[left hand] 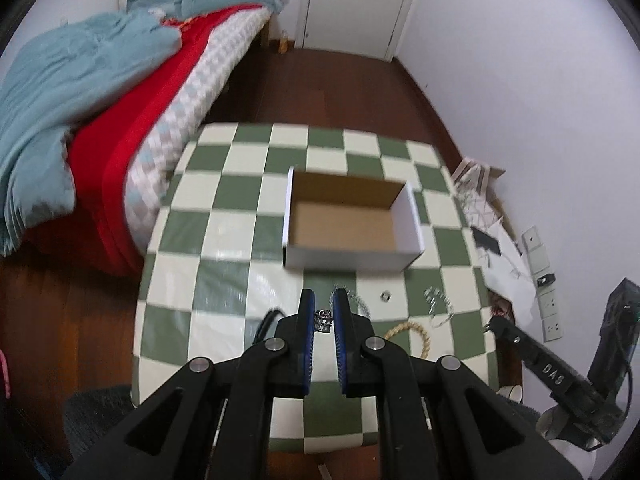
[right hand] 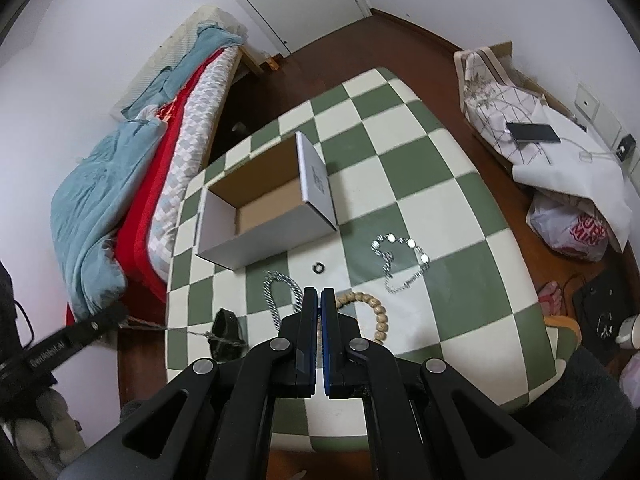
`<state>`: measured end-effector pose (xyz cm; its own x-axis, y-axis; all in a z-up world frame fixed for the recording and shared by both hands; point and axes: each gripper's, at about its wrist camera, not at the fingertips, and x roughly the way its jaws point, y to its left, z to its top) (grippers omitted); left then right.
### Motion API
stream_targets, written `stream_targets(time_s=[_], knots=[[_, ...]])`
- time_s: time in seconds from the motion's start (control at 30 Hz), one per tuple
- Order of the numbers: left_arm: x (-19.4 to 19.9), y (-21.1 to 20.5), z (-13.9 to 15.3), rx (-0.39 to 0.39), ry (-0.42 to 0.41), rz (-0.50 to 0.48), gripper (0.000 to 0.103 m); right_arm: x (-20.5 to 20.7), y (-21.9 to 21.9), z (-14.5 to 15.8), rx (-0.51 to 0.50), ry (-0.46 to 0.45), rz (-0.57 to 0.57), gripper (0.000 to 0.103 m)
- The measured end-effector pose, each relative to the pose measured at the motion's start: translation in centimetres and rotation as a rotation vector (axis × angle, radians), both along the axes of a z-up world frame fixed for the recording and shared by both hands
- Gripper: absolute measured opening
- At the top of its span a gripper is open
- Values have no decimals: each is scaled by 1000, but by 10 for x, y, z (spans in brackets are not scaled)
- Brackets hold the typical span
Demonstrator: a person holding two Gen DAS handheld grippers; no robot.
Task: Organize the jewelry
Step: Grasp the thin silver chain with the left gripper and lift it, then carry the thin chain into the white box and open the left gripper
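An open white cardboard box (left hand: 348, 220) (right hand: 264, 208) stands empty on the green-and-cream checkered table (left hand: 240, 200) (right hand: 440, 184). My left gripper (left hand: 324, 298) (right hand: 116, 316) is shut on a small silver beaded piece (left hand: 324, 320), above the table's near part. In the right wrist view a thin strand runs from it to a dark item (right hand: 226, 334) at the table's edge. On the table lie a silver chain (right hand: 280, 292), a small ring (right hand: 318, 268), a silver disc bracelet (right hand: 400, 256) and a wooden bead bracelet (right hand: 376, 312). My right gripper (right hand: 318, 296) (left hand: 494, 325) hovers shut over the bead bracelet, with nothing seen between its pads.
A bed (left hand: 120, 100) with red and blue covers runs along the table's left side. Bags, a white cloth and a phone (right hand: 532, 132) lie by the wall on the right. A shut door (left hand: 356, 0) is beyond the dark wood floor.
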<state>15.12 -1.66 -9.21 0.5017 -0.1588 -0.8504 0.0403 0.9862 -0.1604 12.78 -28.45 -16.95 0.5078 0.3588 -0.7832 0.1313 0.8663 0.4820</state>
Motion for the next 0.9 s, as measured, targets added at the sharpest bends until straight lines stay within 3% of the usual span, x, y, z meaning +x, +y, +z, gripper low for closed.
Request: stream_targets(time_s=[0.27,0.47,0.7,0.9], knots=[[31,-5,47,24,-118,-25,6,29,17,48,-16,-76,59,2],[80,-9,55,57,-140,-48,6,76,44,74,-73,-122,123,2],[146,-5,33,45,-84,-25,6,144,75,64,-136,-99,176,2],[181,-8,-20,9,50,-23,6,191,88,22,-172,-9,198,2]])
